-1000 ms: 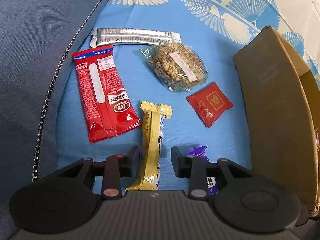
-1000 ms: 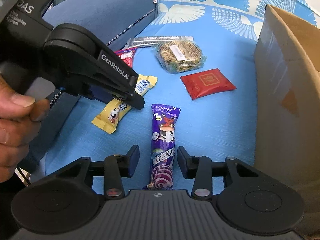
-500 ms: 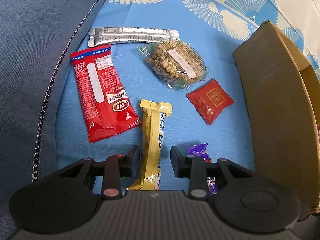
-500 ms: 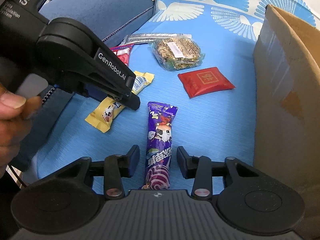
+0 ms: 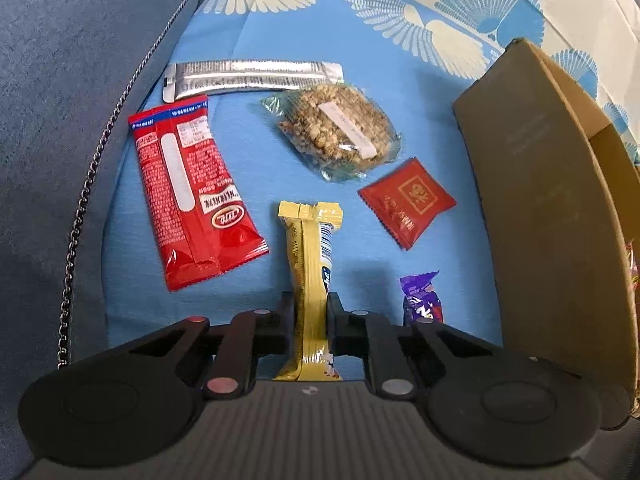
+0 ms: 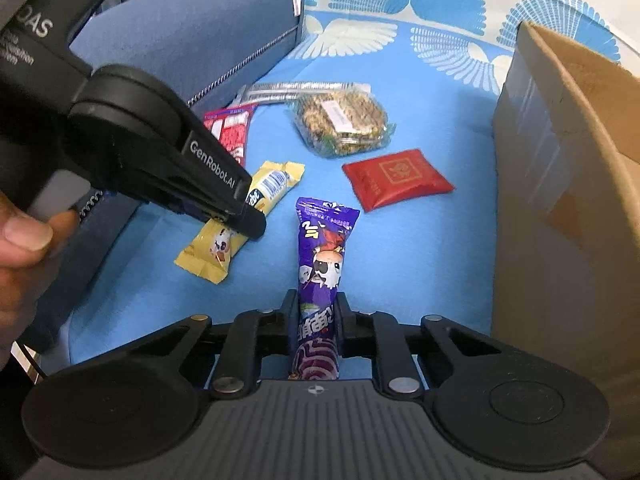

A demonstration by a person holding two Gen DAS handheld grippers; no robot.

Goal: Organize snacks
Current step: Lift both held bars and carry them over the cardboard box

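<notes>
The left gripper (image 5: 311, 312) has just been closing and now pinches the yellow bar (image 5: 310, 264), which lies on the blue sheet (image 5: 248, 56) pointing away from the camera. The right gripper (image 6: 315, 312) has closed too and clamps the lower part of the purple pack (image 6: 322, 256), also flat on the sheet. Beyond them lie a red pack (image 5: 188, 192), a silver strip (image 5: 252, 78) touching its far end, a clear bag of cereal cake (image 5: 340, 136) and a small red sachet (image 5: 408, 200). A cardboard box (image 5: 532, 184) stands at the right, near the purple pack. A hand (image 6: 20, 240) holds the left gripper's handle
</notes>
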